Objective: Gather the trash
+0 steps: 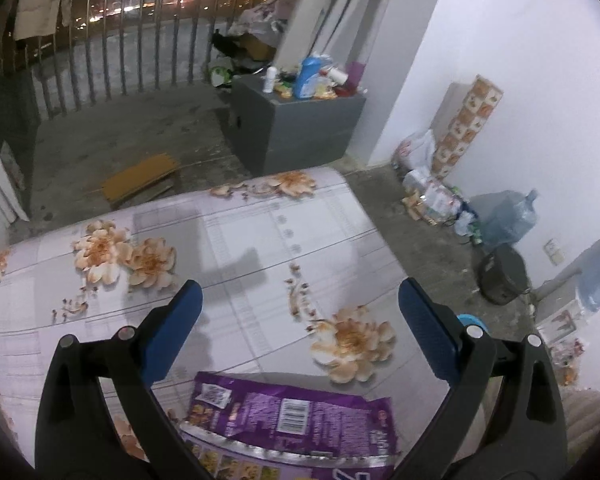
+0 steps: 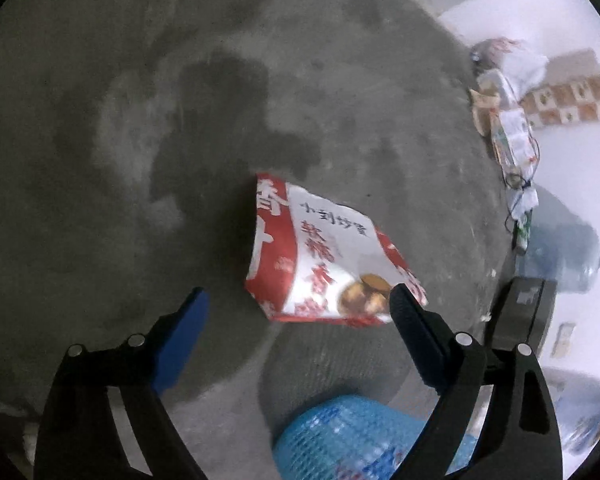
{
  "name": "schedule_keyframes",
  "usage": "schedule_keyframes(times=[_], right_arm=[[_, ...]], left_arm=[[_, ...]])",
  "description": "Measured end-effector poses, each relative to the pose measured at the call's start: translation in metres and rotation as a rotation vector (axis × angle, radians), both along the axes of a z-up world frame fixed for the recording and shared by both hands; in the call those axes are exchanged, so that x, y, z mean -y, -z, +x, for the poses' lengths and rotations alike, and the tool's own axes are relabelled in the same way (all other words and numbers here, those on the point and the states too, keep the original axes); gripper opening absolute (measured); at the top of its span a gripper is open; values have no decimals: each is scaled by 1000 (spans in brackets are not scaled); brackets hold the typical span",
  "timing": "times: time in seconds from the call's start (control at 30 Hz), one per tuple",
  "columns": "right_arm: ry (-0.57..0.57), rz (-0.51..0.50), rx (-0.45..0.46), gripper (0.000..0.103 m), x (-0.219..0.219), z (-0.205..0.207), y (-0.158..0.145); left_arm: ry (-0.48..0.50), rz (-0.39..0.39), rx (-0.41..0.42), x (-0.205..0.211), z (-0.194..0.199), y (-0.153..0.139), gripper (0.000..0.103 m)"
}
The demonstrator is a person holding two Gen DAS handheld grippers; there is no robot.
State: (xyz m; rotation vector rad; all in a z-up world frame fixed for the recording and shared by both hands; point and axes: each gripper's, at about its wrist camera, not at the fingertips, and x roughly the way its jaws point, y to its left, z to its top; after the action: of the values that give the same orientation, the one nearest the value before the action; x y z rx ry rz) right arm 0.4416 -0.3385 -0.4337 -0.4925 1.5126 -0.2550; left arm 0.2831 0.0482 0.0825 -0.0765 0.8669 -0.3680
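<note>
Bare concrete floor [image 2: 140,80], balcony at night. Landmark: flowered table [image 1: 260,240]. Purple snack bag [image 1: 292,412] lies on its near edge, under left tongs [image 1: 300,312], which gape wide and empty. Beside the table, red-and-white snack bag [image 2: 320,256] on the floor, blue mesh basket [image 2: 352,440] near it; right tongs [image 2: 300,308] wide, nothing gripped. Judging: both bags uncollected

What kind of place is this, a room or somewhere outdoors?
Probably a home balcony used for storage, at night: a metal railing with city lights beyond, clothes hanging above it, a bare concrete floor and big water jugs by the wall.
</note>
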Motion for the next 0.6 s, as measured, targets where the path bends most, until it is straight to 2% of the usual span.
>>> schedule_keyframes(times=[0.2, 0.3, 0.4, 0.47, 0.53, 0.6], right_arm=[[70, -60, -76, 89, 9, 24, 47], [125, -103, -116, 83, 14, 28, 66], [161, -149, -130, 66, 17, 30, 74], [191, -151, -139, 33, 23, 27, 76], [246, -162, -141, 18, 31, 24, 74], [274, -166, -120, 13, 36, 20, 65]], left_arm=[[-35, 43, -34, -1, 9, 16, 94], [-49, 49, -53, -3, 13, 22, 94], [-59, 54, -53, -6, 16, 24, 94], [-66, 46, -49, -9, 17, 23, 94], [-70, 35, -48, -11, 16, 22, 94], [-68, 29, -44, -13, 14, 21, 94]])
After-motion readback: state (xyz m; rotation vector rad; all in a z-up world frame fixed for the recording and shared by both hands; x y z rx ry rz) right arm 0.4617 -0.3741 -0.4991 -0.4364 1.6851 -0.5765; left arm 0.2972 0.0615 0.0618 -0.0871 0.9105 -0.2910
